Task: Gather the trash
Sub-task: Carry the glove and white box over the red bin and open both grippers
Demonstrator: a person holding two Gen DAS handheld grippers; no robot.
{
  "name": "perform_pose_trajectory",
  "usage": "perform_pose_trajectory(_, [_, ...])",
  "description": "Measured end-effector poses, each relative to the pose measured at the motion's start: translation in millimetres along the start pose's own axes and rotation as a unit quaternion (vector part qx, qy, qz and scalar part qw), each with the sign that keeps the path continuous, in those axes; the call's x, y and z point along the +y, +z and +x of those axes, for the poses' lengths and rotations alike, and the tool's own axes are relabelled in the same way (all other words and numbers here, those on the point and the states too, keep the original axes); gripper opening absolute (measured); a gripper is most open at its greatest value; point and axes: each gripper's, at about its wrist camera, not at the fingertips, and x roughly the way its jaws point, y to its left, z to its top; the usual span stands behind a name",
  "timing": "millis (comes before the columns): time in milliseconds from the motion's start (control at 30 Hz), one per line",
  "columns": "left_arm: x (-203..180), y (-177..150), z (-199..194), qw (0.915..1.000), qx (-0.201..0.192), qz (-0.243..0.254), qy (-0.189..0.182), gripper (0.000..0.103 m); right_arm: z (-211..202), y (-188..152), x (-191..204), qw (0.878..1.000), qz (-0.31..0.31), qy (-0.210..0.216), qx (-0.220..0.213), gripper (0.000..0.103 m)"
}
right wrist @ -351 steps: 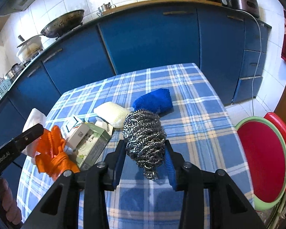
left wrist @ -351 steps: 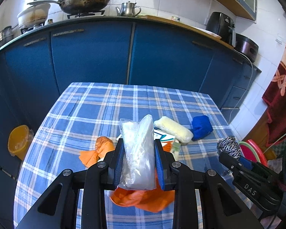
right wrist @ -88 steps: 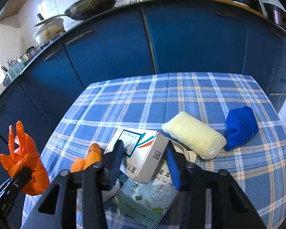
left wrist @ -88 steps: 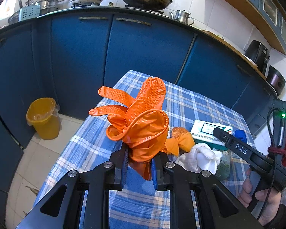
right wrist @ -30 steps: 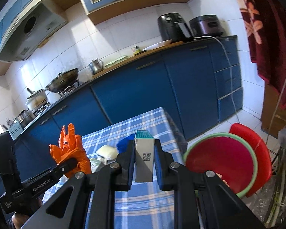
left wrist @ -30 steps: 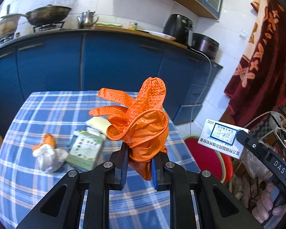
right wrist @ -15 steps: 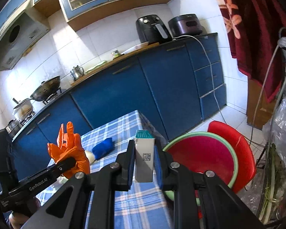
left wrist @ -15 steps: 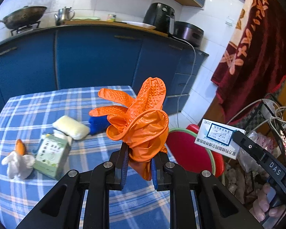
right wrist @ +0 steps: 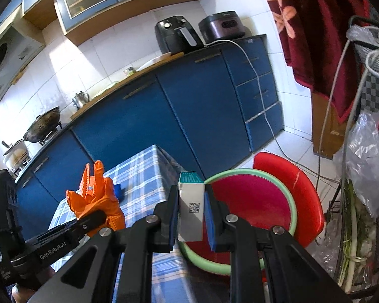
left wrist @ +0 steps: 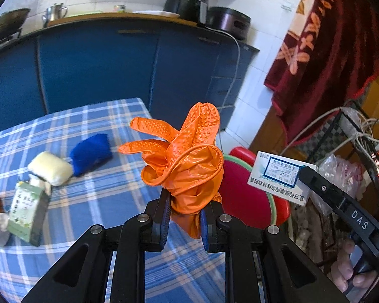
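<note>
Views from both wrists have swung right, off the blue-checked counter [left wrist: 93,189] toward the red basin [right wrist: 252,199], left gripper [left wrist: 184,221] jaws clamped on the crumpled orange rubber glove [left wrist: 187,161], right gripper [right wrist: 190,217] jaws on the small white carton [right wrist: 190,214], so both pieces look near drop-off.

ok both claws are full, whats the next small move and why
Probably carry both a little further out over the red basin beside the table, then let go. The left claw is shut on the orange glove above the checked tablecloth, while the right claw, shut on the small carton, already hangs near the basin's rim.
</note>
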Motion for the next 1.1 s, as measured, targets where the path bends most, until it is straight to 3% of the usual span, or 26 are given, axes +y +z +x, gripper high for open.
perform_pose_trajectory(333, [-34, -1, 47, 0.9984, 0.043, 0.033, -0.019, 0.020, 18, -7, -33, 0.998, 0.021, -0.046, 0.025, 0.021])
perform_pose_trajectory(767, [-57, -8, 96, 0.9937, 0.090, 0.064, -0.023, 0.022, 40, -18, -62, 0.994, 0.041, -0.076, 0.062, 0.022])
perform_pose_trajectory(833, [-59, -9, 98, 0.9931, 0.094, 0.066, -0.022, 0.028, 43, -20, -64, 0.994, 0.043, -0.077, 0.067, 0.022])
perform_pose_trajectory(900, [-60, -10, 98, 0.9928, 0.097, 0.067, -0.021, 0.042, 45, -21, -66, 0.993, 0.044, -0.079, 0.071, 0.022])
perform_pose_trajectory(1100, [-60, -9, 91, 0.9937, 0.085, 0.071, -0.020, 0.048, 45, -22, -64, 0.994, 0.041, -0.077, 0.072, 0.024])
